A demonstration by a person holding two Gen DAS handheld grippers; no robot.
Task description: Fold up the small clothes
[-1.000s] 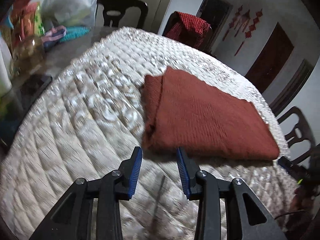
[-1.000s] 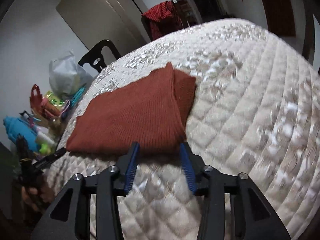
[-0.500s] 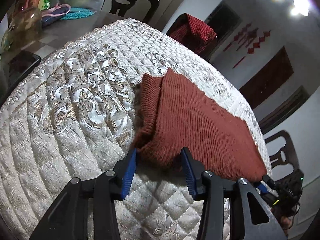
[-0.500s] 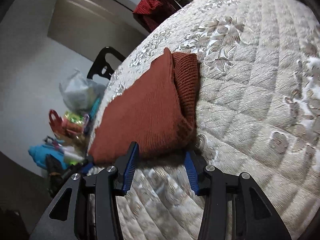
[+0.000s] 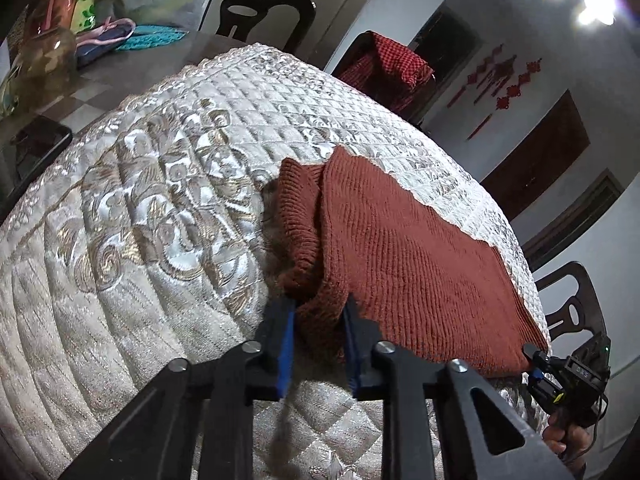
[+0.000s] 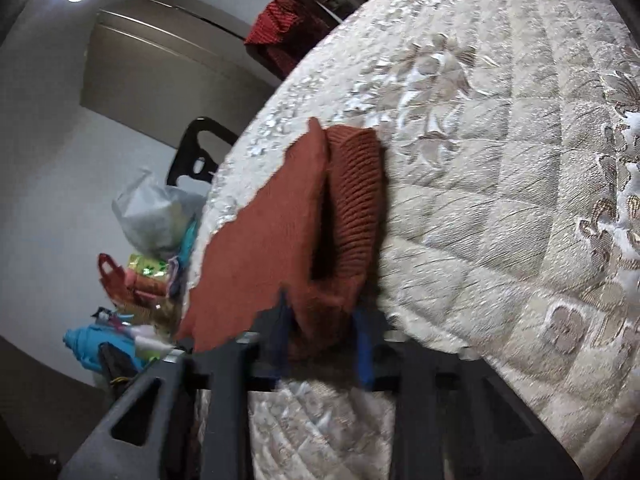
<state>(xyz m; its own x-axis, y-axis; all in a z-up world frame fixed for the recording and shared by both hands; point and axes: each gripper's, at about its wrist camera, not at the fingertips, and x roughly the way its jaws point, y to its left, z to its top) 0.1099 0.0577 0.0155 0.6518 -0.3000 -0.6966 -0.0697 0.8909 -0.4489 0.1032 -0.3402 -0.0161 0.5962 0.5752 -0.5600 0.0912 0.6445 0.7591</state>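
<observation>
My left claw (image 5: 318,320) is closing, pinching one near corner of the folded rust-red knit garment (image 5: 404,264). My right claw (image 6: 320,322) is closing on the other near corner. The garment lies on the quilted tabletop cover (image 5: 140,208).

Rust knit garment (image 5: 408,264), folded flat, near corners pinched up

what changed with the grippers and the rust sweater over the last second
Both grippers came in from just short of the rust sweater to its near edge. The left gripper and the right gripper are closing, each with a near corner bunched between its jaws. The sweater stays folded on the quilted cover; only the gripped corners look lifted.
</observation>
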